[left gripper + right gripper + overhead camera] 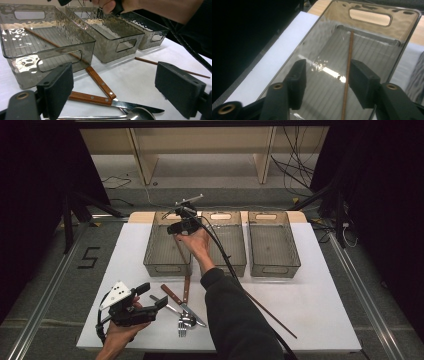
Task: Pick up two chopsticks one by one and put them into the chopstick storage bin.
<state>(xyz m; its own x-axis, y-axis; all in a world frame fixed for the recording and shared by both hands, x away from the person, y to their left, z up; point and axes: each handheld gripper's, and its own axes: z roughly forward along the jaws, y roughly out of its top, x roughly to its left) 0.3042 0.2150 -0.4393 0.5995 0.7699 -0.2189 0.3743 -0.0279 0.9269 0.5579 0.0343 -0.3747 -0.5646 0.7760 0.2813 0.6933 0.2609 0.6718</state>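
Near us, our left claw point(152, 296) rests low over the white tabletop point(310, 305), released, its jaws wide apart and holding nothing. Just ahead of it lie two wooden-handled steel knives point(100, 82) crossed, touching a metal spoon point(136, 115). Farther away, our right claw point(325, 83) hangs above the left smoky transparent plastic bin point(167, 247), also released. Below its jaws, a thin brown wooden chopstick point(347, 75) lies on the bin floor, apart from both pads.
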